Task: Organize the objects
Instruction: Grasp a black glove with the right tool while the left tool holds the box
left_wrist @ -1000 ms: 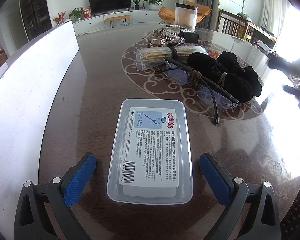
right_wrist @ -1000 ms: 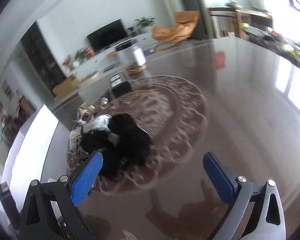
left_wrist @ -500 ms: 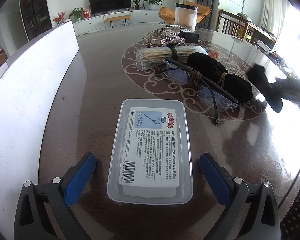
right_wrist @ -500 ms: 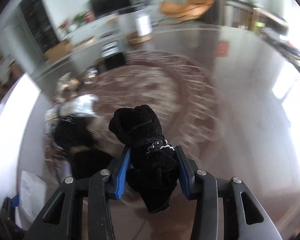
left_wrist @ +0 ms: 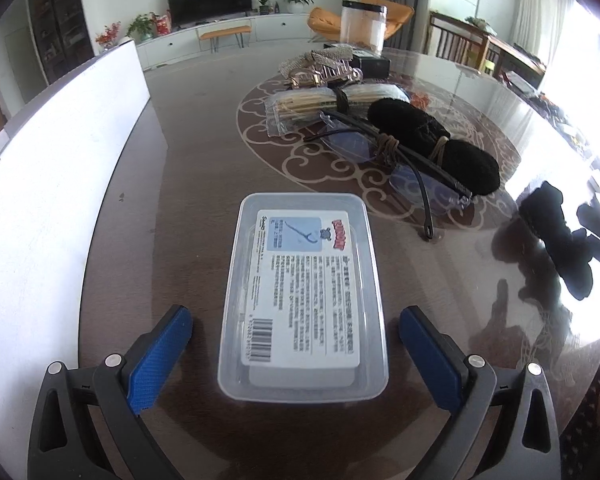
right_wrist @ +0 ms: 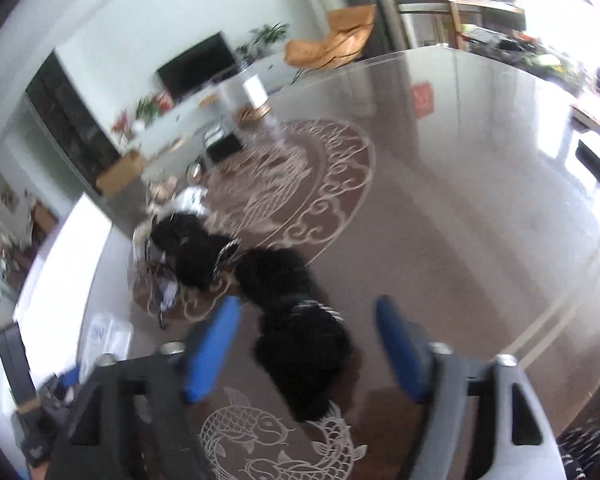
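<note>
A clear plastic box [left_wrist: 304, 296] with a white and blue label lies on the brown table between the fingers of my open left gripper [left_wrist: 296, 356], which touches nothing. My right gripper [right_wrist: 308, 344] is open, and a black velvet scrunchie [right_wrist: 296, 328] lies on the table between its fingers, untouched. The scrunchie also shows at the right edge of the left wrist view [left_wrist: 556, 248]. A second black scrunchie [left_wrist: 432, 144] lies in the pile farther back, with glasses [left_wrist: 384, 152] resting against it.
The pile on the table's patterned centre also holds a bag of sticks [left_wrist: 324, 104], hair clips [left_wrist: 324, 68], a small black box [left_wrist: 372, 64] and a clear jar [left_wrist: 362, 26]. A white board [left_wrist: 60, 152] stands along the left. The box shows small in the right wrist view [right_wrist: 104, 336].
My right gripper carried the black scrunchie away from the pile toward the near right, lowered it to the table and opened. The left gripper and the box have not moved.
</note>
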Demonstrator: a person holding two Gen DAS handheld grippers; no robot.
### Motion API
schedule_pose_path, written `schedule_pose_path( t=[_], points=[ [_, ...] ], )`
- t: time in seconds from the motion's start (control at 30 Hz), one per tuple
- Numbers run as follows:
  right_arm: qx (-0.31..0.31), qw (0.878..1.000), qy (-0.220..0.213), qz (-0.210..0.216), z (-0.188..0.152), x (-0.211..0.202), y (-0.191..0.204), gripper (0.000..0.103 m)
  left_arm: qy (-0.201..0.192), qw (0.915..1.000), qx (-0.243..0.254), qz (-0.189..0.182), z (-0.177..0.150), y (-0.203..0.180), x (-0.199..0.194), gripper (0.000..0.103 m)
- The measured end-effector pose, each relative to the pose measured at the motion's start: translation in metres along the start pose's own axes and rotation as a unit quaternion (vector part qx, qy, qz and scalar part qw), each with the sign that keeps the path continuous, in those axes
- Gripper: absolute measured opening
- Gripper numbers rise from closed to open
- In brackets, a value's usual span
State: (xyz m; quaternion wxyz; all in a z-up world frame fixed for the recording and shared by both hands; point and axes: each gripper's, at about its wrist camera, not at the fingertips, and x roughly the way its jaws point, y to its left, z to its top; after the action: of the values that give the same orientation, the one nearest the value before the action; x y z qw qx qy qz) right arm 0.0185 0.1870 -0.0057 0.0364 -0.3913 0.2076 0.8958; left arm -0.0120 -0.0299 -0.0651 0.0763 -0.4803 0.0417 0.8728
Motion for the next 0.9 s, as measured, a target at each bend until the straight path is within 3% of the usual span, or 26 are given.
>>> schedule_pose_path(
  t=[0.2,0.33,0.43,0.47,0.5,0.53,0.6,0.7,0.9],
  points=[
    [0.041,0.998,0.025,0.030,0.000,0.004,-0.012,0.076,0.027,0.9985,-0.036,-0.031,0.005,0.015,-0.004,0.103],
    [-0.037,0.997,0.066,0.034,0.000,0.016,0.017,0.076,0.033,0.9991,-0.021,-0.015,0.004,0.012,-0.002,0.098],
    [-0.145,0.985,0.095,0.024,-0.009,0.023,0.052,0.076,0.012,0.9999,-0.008,0.003,0.005,0.009,-0.005,0.061],
    [-0.179,0.978,0.102,0.013,-0.013,0.028,0.063,0.075,0.008,0.9999,-0.005,0.008,0.007,0.009,-0.006,0.060],
    [-0.204,0.973,0.112,-0.001,-0.018,0.033,0.069,0.068,0.005,0.9999,-0.010,-0.002,0.009,0.011,-0.008,0.060],
    [-0.216,0.969,0.121,-0.012,-0.020,0.037,0.071,0.037,-0.001,0.9998,-0.016,-0.010,0.009,0.013,-0.011,0.060],
    [-0.194,0.972,0.131,-0.011,-0.019,0.037,0.067,0.036,-0.020,0.9997,-0.014,-0.010,0.010,0.012,-0.023,0.060],
    [-0.177,0.978,0.112,-0.008,-0.018,0.016,0.065,0.036,-0.053,0.9982,-0.005,-0.027,0.011,0.008,-0.053,0.060],
    [-0.155,0.981,0.099,0.058,-0.012,-0.025,0.086,0.036,-0.090,0.9930,-0.027,-0.071,0.016,0.024,-0.109,0.060]
  ],
)
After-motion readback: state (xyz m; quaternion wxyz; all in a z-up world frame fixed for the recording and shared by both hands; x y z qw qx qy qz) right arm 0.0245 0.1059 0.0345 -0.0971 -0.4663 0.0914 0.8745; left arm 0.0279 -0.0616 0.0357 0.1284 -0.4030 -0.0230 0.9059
